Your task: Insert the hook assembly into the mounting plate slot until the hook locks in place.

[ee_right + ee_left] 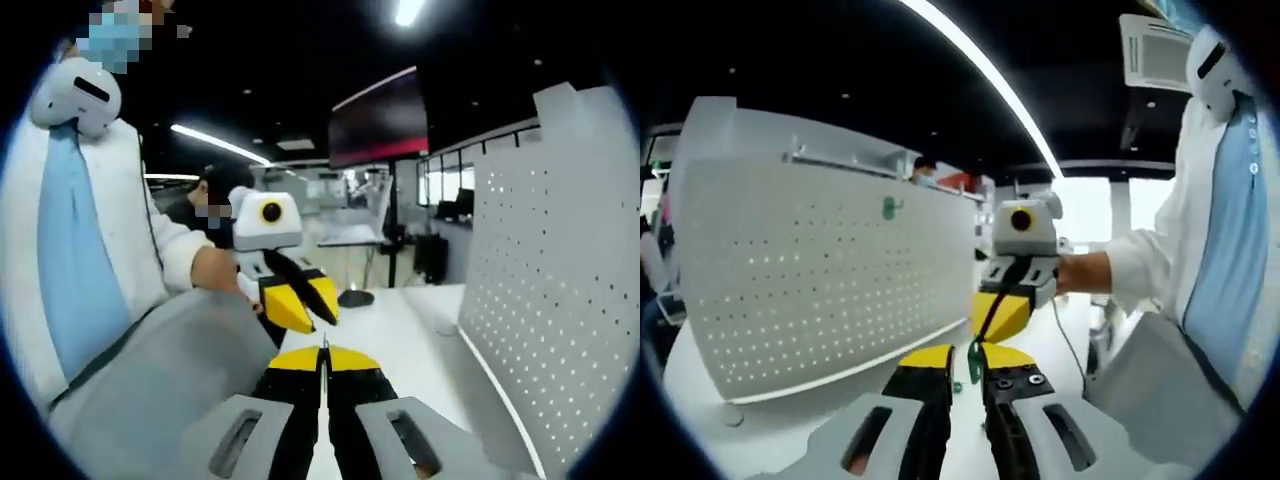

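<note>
- A dim office-like room with ceiling light strips is seen behind a white table [770, 425], on which a white perforated mounting plate [820, 290] stands upright
- A small green hook [891, 207] is already seated high on the plate
- In the left gripper view, the left gripper [974, 362] is clenched on a small green hook assembly [975, 360], near the plate
- The right gripper [324, 360] is seen with its jaws pressed together; nothing is visible between them
- The assembly is best squared to a slot, then pushed home
- No readable writing is seen
</note>
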Demonstrator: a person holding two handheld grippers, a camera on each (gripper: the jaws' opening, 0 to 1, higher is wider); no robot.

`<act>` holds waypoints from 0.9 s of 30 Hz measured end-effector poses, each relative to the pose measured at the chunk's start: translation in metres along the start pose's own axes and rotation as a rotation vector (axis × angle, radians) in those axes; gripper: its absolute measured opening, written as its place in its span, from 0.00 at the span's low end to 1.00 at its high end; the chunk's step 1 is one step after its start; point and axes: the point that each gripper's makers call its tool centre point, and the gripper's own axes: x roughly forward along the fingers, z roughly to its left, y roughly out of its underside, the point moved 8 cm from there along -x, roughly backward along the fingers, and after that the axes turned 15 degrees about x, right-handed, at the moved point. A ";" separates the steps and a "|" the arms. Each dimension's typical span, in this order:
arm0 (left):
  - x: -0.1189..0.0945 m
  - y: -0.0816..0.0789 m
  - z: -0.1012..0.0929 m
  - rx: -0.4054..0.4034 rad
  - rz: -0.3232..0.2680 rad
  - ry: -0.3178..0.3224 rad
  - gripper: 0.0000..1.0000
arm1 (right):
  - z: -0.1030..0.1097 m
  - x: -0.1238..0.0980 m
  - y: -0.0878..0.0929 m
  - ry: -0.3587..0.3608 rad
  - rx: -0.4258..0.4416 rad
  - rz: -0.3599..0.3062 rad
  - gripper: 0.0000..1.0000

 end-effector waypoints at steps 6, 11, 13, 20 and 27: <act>0.002 -0.001 -0.005 -0.006 -0.008 0.038 0.10 | 0.005 -0.004 -0.002 -0.036 0.013 -0.010 0.00; 0.003 -0.001 -0.008 -0.005 -0.016 0.067 0.04 | 0.008 -0.004 -0.001 -0.059 0.023 -0.016 0.00; 0.004 -0.002 -0.008 -0.005 -0.021 0.069 0.04 | 0.008 -0.002 -0.001 -0.064 0.024 -0.009 0.00; 0.004 -0.002 -0.010 -0.014 -0.024 0.091 0.04 | 0.009 -0.002 -0.003 -0.085 0.027 -0.016 0.00; 0.005 -0.002 -0.011 -0.027 -0.027 0.111 0.03 | 0.009 -0.003 -0.001 -0.095 0.037 -0.023 0.00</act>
